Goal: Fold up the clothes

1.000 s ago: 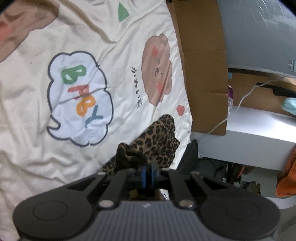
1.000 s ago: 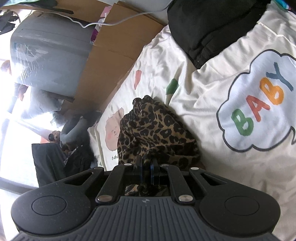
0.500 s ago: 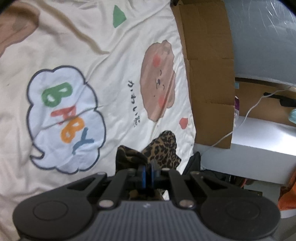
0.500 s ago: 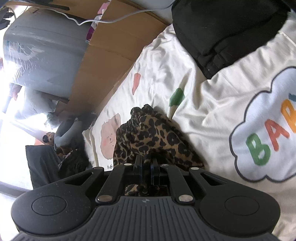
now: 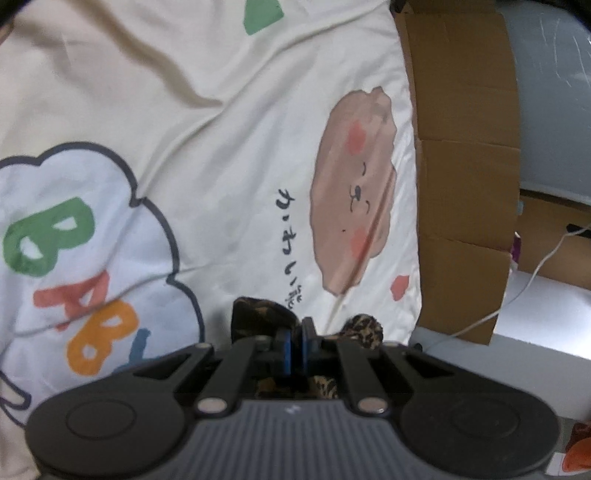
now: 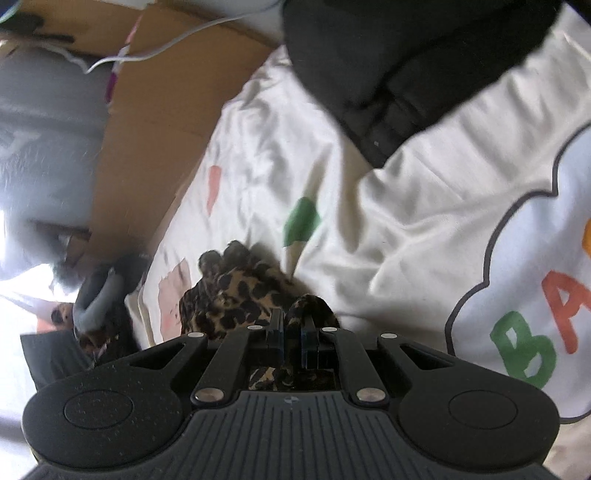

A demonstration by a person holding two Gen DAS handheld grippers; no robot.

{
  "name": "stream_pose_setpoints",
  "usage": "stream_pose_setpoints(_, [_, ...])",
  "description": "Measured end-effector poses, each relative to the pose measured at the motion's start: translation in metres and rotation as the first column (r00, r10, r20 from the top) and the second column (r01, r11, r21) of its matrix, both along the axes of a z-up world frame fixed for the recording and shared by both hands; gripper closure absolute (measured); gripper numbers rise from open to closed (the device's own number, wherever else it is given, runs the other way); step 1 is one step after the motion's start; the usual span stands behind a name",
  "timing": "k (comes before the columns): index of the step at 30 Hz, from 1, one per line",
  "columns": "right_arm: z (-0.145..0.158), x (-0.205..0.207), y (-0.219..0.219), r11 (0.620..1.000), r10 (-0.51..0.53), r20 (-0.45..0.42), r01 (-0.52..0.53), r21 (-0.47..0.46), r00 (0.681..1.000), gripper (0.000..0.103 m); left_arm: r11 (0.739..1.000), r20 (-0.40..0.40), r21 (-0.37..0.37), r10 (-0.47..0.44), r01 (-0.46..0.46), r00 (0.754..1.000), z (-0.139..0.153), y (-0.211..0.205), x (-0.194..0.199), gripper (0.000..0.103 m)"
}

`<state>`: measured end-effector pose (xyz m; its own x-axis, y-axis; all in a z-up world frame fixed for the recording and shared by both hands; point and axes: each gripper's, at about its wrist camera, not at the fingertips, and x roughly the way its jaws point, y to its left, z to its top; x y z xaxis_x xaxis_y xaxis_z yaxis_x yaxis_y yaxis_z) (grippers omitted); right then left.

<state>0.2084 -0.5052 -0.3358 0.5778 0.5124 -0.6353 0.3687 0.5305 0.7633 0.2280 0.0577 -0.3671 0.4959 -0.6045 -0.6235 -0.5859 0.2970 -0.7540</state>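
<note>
Two grippers, one per view: the left gripper (image 5: 294, 341) and the right gripper (image 6: 291, 341), each with two jaws; one leopard garment (image 6: 236, 295), pinched by both; one black garment (image 6: 399, 74) at the far end of the bed; one cream sheet (image 5: 221, 110) with printed figures; on it, in the left view, one cloud (image 5: 74, 258) lettered BABY, one brown bear face (image 5: 354, 192), one green patch (image 5: 262, 14), one red patch (image 5: 400, 288); one cardboard sheet (image 5: 465, 177) beside the bed; one white cable (image 5: 532, 280); one grey wrapped bundle (image 5: 554, 110).
</note>
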Motion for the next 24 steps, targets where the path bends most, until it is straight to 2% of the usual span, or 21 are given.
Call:
stream_pose_setpoints(4, [0.006, -0.005, -0.001, 1.0, 0.003, 0.031, -0.004, 0.021, 1.0, 0.096, 1.0, 0.026, -0.013, -0.005, 0.006, 1.0, 0.012, 0.0, -0.002, 0.097])
stream_pose_setpoints(10, [0.027, -0.021, -0.009, 0.994, -0.04, 0.092, 0.031, 0.105, 0.995, 0.096, 0.999, 0.073, -0.041, 0.02, -0.017, 0.997, 0.033, 0.003, -0.008, 0.097])
stream_pose_setpoints(17, [0.006, -0.001, -0.017, 0.992, -0.098, 0.029, 0.095, 0.083, 0.995, 0.097, 0.999, 0.004, -0.004, 0.045, -0.045, 0.999, 0.015, -0.005, 0.02, 0.097])
stream_pose_setpoints(24, [0.001, 0.02, -0.013, 0.998, -0.053, 0.034, 0.052, 0.032, 0.998, 0.094, 0.999, -0.036, 0.03, 0.013, -0.012, 0.999, 0.0, -0.007, 0.035, 0.094])
